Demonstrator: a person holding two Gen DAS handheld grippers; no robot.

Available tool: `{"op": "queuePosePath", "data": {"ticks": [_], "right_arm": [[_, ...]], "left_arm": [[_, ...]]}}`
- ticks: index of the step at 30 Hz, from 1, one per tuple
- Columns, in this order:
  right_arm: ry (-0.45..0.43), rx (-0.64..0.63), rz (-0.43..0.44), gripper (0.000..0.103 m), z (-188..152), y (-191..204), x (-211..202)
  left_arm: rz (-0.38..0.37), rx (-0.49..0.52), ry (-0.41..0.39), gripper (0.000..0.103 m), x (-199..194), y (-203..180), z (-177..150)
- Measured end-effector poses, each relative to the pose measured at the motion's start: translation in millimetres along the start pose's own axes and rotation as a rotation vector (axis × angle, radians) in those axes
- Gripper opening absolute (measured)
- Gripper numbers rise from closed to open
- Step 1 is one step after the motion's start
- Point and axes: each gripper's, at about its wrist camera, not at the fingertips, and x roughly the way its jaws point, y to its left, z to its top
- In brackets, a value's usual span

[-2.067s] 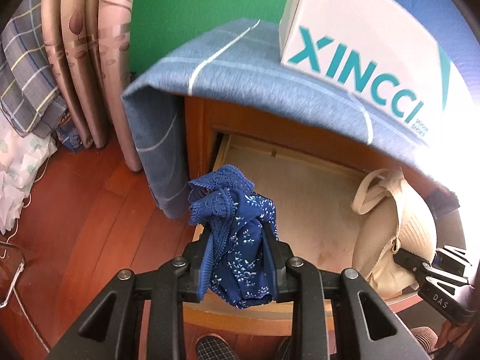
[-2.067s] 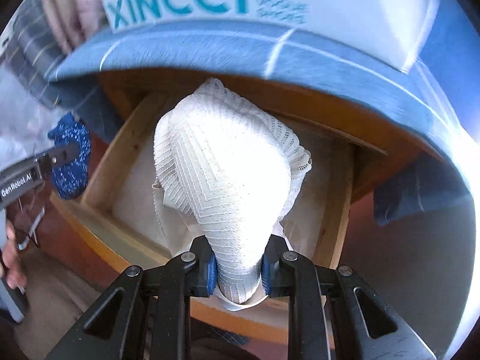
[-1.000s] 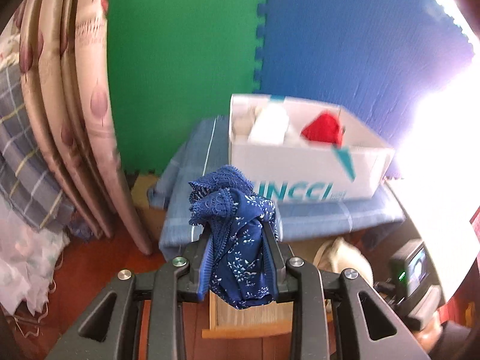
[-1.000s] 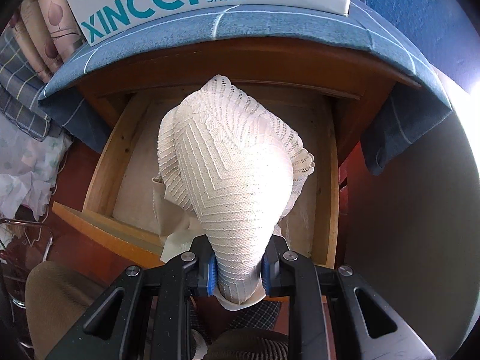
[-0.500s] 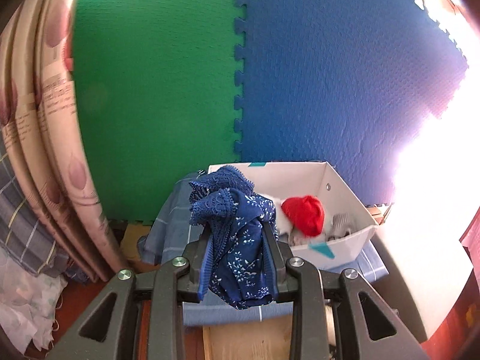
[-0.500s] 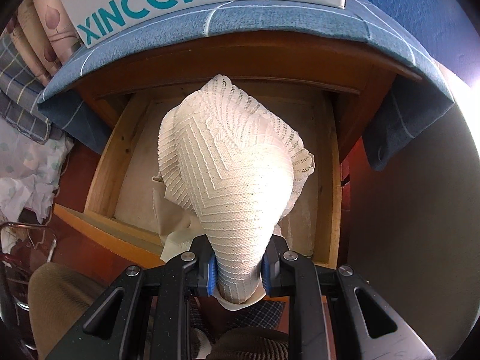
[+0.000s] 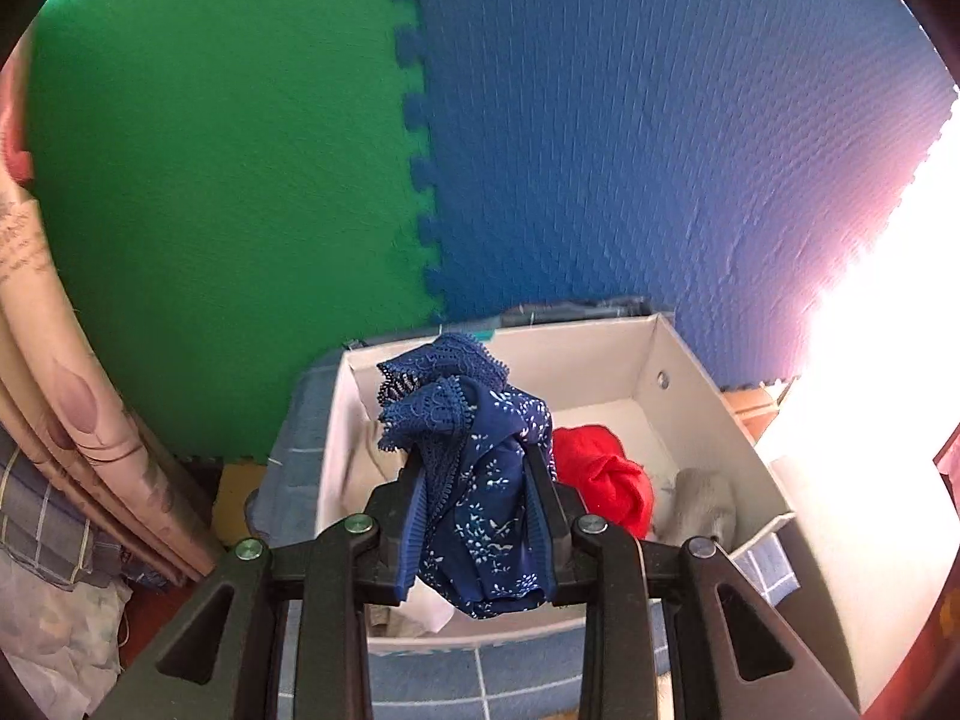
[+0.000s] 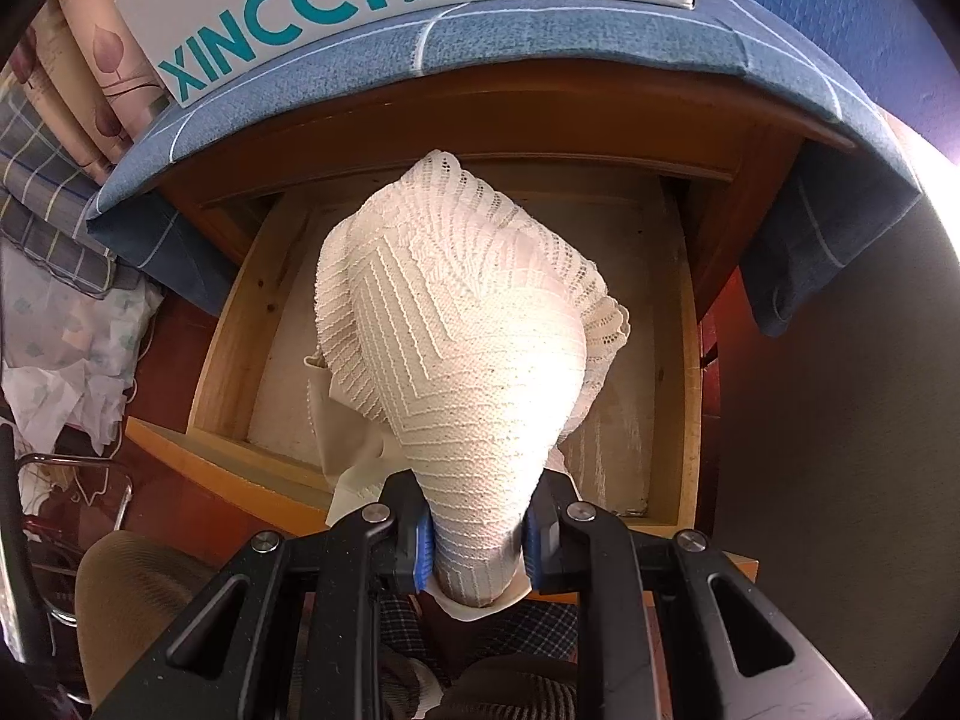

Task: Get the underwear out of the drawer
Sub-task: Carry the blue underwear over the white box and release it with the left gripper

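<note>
Left gripper [image 7: 477, 516] jaws clamp navy floral lace underwear [image 7: 480, 480] above the white cardboard shoebox [image 7: 690, 372]; right gripper [image 8: 477, 534] jaws clamp cream knitted underwear [image 8: 456, 324] over the open wooden drawer [image 8: 675, 324].

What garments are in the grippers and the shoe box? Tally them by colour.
Navy underwear: 1, in left gripper
Cream knit garment: 1, in right gripper
Red garment: 1, in shoe box
Grey garment: 1, in shoe box
Total: 4; half-hidden pale fabric in the box uncounted

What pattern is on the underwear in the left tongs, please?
Navy underwear with small white floral print; left wrist view.
</note>
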Motion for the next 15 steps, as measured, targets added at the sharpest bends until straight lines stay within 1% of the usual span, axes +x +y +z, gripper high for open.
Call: {"op": "queuePosePath", "data": {"ticks": [4,9,12,15], "right_arm": [[0.001,0.011,0.013,0.02,-1,-4,-1],[0.005,0.025,0.025,0.02,0,-6,0],[0.008,0.033,0.036,0.02,0,-8,0],[0.011,0.037,0.041,0.02,0,-9,0]], "left_arm": [[-0.001,0.017,0.07,0.029,37,-9,-10],[-0.011,0.022,0.138,0.029,74,-16,-20],[0.007,0.029,0.166,0.031,88,-22,-26],[0.009,0.028,0.182,0.032,97,-24,-31]]}}
